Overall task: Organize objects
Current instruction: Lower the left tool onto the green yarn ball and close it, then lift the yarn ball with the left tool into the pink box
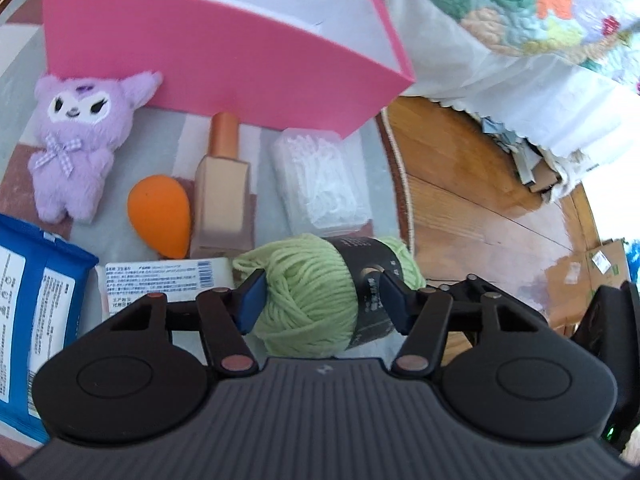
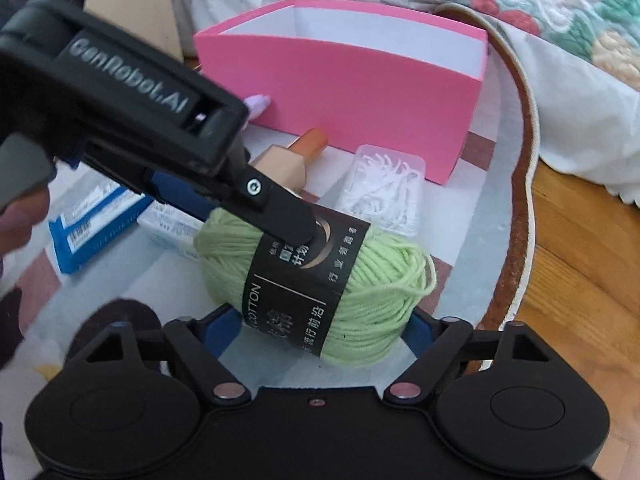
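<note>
A green yarn ball (image 1: pixel 308 300) with a black paper band lies on the rug in front of a pink open box (image 1: pixel 224 60). My left gripper (image 1: pixel 322 304) straddles it, one blue pad against the wool and the other against the band. In the right wrist view the same yarn ball (image 2: pixel 360 280) shows with a finger (image 2: pixel 280 216) of the left gripper lying over its top. My right gripper (image 2: pixel 320 330) holds the near side of the ball, both blue pads touching it. The pink box (image 2: pixel 360 100) stands behind with a white inside.
On the rug lie a purple plush toy (image 1: pixel 76 148), an orange sponge (image 1: pixel 160 216), a beige bottle (image 1: pixel 222 196), a clear box of floss picks (image 1: pixel 320 180), a blue pack (image 1: pixel 32 312) and a white pack (image 1: pixel 160 284). Wooden floor (image 1: pixel 480 208) and a flowered quilt (image 1: pixel 540 8) lie to the right.
</note>
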Action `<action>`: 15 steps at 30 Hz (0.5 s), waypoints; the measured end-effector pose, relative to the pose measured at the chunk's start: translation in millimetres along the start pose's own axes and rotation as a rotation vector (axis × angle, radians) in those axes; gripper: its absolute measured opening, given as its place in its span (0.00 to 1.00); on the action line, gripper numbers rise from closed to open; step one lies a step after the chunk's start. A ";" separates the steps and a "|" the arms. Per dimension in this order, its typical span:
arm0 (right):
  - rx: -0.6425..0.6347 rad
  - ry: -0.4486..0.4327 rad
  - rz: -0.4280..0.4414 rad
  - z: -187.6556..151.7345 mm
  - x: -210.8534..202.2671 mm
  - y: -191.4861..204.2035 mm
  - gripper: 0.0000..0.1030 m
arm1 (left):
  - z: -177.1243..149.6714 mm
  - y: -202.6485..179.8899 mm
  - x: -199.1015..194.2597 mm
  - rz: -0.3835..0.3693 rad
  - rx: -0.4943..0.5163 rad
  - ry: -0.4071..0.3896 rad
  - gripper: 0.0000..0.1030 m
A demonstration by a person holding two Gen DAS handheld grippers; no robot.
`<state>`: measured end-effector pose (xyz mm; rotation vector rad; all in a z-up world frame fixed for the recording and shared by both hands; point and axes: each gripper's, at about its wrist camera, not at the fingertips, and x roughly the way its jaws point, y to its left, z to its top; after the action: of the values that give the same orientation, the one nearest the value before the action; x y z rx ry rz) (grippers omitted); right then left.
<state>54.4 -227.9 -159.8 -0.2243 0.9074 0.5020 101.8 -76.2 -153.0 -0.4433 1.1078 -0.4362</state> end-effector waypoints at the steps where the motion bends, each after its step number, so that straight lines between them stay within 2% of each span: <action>1: 0.006 -0.008 -0.003 1.0 -4.8 0.5 0.81 | -0.4 -2.8 -3.5 -0.005 0.008 -0.004 0.57; 5: -0.014 -0.049 -0.031 9.3 -27.7 9.0 0.81 | 0.2 -15.3 -27.1 -0.018 0.047 -0.029 0.57; 8: -0.081 -0.094 -0.071 23.2 -48.8 20.2 0.81 | 5.9 -27.9 -49.9 -0.021 0.088 -0.063 0.57; 11: -0.189 -0.163 -0.132 45.8 -69.7 26.2 0.81 | 21.4 -40.7 -79.2 -0.048 0.119 -0.122 0.57; 15: -0.243 -0.246 -0.155 87.2 -91.4 21.5 0.81 | 54.4 -56.8 -109.5 -0.059 0.161 -0.199 0.59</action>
<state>57.5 -204.5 -33.8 -0.4406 0.5837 0.4838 103.5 -57.4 -19.5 -0.3694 0.8619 -0.5177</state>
